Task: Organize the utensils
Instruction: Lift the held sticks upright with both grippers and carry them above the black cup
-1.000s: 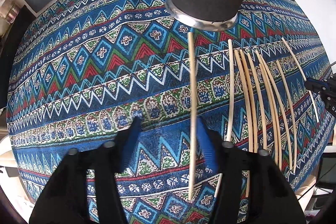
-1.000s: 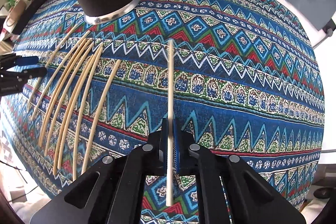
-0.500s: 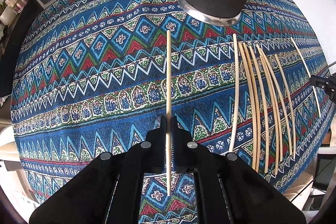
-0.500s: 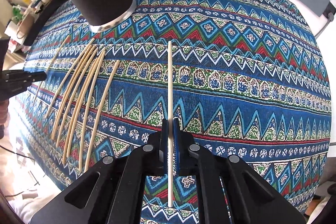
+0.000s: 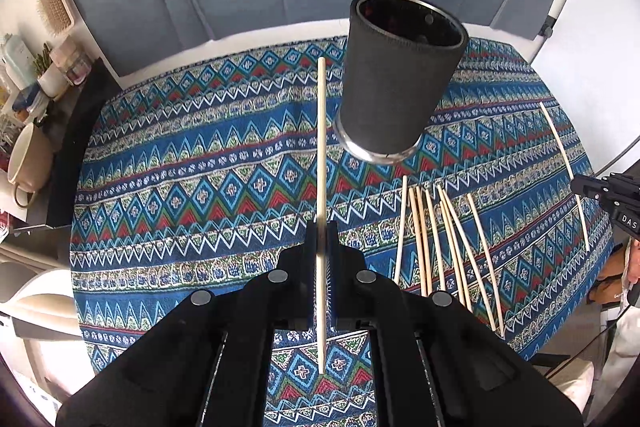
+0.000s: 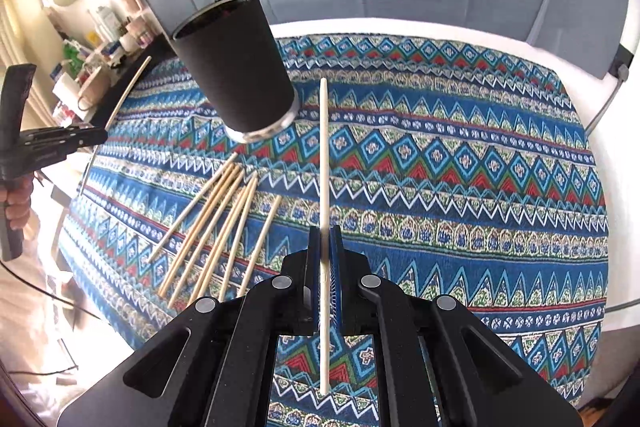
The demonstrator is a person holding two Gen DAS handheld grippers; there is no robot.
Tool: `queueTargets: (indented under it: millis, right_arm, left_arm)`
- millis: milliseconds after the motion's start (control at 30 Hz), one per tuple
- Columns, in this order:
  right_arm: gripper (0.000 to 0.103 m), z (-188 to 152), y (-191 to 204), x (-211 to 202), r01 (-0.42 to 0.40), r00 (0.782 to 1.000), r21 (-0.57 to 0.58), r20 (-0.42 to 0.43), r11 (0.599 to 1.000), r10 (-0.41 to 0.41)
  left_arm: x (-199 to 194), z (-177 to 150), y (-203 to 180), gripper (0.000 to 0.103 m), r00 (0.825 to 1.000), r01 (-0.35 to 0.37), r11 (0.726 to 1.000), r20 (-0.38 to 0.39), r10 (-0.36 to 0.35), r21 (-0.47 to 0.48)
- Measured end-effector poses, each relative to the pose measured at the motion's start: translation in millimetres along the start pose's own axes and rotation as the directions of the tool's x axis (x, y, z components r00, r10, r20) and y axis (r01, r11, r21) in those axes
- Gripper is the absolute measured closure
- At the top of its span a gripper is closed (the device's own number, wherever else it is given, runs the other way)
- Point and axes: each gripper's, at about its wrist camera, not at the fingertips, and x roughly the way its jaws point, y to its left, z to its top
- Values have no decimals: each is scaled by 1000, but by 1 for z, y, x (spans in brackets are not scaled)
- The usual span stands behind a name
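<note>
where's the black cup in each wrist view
Left wrist: the black cup stands upper centre, just right of the chopstick in the left gripper.
Right wrist: the black cup stands upper left, left of the chopstick in the right gripper.
Shared landmark: the loose chopsticks lying on the cloth in front of the cup.

The left gripper (image 5: 322,239) pointed steeply downward above the cloth-covered table, its jaws clamped together on a thin wooden stick that ran straight along the line of its fingers. The right gripper (image 6: 325,241) was angled down in much the same way over the table's middle, its jaws likewise pressed onto a stick of its own. Seen from the right wrist, the left gripper hung beyond the table's left edge, a hand (image 6: 16,203) wrapped round its handle.
</note>
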Motion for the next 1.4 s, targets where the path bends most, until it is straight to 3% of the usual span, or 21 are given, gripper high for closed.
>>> queueTargets:
  millis: [233,433,633,833,933,1000,1100,1233,1300,1400]
  right_arm:
    - [98,35,15,-36,-55,985,-21,165,998,58]
    - [98,73,35,-59,-126,942,-66,305,990,141]
    - [98,105,47,-69,-251,858,-118,432,961,277]
    - [98,125,48,-62,-316,745,-164,566,935,351]
    - [98,132,42,-50,-345,692,-154,625,926,362]
    - [98,138,36,-37,-371,672,-133,645,919,365]
    - [98,149,29,-18,-443,637,-139,647,886,420]
    - [98,156,28,2,-467,619,-152,647,871,445]
    - [98,156,31,7,-454,608,-159,664,877,435]
    - [98,155,31,12,-433,572,-168,709,886,413]
  left_arm:
    - [-37,29,-11,98,991,26,1000,135,-26,0]
    - [-58,54,-17,98,967,60,998,247,-61,14]
    - [-76,77,-23,98,919,123,992,372,-130,42]
    - [-74,87,-25,98,836,128,991,533,-126,33]
    - [-55,91,-25,98,814,144,989,565,-135,28]
    - [-43,94,-22,98,803,158,987,580,-139,19]
    - [-28,95,-26,98,766,114,993,634,-110,35]
    - [-15,96,-33,98,728,97,993,676,-118,69]
    - [-9,100,-34,98,721,94,993,683,-117,72]
    - [0,106,-35,98,717,103,992,686,-124,72]
